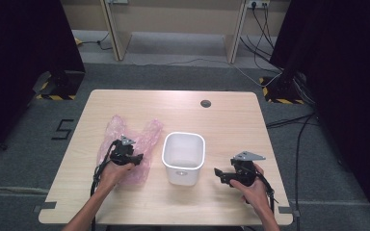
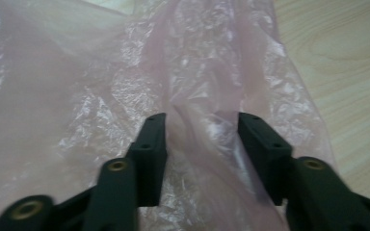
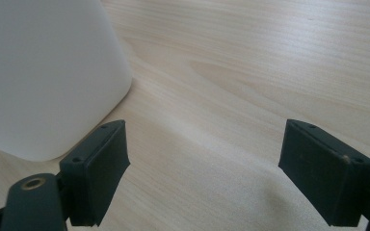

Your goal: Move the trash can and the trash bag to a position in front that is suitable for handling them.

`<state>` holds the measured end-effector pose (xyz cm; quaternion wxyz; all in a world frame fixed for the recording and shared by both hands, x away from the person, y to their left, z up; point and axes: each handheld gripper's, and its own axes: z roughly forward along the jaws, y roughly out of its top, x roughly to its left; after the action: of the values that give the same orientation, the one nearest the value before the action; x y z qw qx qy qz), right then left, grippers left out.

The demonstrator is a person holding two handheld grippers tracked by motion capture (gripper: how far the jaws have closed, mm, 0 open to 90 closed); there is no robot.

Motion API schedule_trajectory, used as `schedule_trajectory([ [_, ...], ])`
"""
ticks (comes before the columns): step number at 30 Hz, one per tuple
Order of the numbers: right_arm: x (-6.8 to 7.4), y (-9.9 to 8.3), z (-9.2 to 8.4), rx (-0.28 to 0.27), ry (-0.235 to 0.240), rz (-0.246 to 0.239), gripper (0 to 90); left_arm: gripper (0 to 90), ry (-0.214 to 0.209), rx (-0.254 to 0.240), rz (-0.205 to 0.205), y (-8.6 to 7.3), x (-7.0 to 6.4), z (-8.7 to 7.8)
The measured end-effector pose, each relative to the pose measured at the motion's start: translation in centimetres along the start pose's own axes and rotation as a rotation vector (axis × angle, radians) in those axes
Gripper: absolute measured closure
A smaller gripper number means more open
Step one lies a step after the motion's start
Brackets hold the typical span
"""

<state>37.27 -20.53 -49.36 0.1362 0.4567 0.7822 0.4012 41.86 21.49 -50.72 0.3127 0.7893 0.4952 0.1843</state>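
Pink crinkled plastic bag (image 2: 125, 86) bunched between left gripper (image 2: 201, 144) jaws, half-closed; pads flank raised fold, firm pinch not clear. Bag lies flat on wooden table (image 1: 231, 120), left of white bin (image 1: 183, 156). Right gripper (image 3: 204, 168) gapes wide, nothing between jaws, just beside bin.

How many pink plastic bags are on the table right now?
1. The pink plastic bag lies left of the white bin, under the left gripper; a second one beneath it may be hidden.
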Motion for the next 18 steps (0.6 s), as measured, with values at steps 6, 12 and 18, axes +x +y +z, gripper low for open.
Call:
schedule_trajectory([
  [6, 0.0, -0.1, 0.0, 0.003, -0.003, -0.008, 17.7, 82.8, -0.029, -0.018, 0.024, -0.2, 0.0, -0.1],
  [12, 0.0, -0.1, 0.1, 0.008, -0.005, -0.014, 17.7, 89.5, -0.068, -0.018, 0.011, -0.4, 0.5, -0.2],
  [18, -0.3, -0.2, -0.1, -0.002, -0.010, -0.009, 17.7, 89.6, -0.104, -0.078, -0.008, -0.1, 0.7, -1.5],
])
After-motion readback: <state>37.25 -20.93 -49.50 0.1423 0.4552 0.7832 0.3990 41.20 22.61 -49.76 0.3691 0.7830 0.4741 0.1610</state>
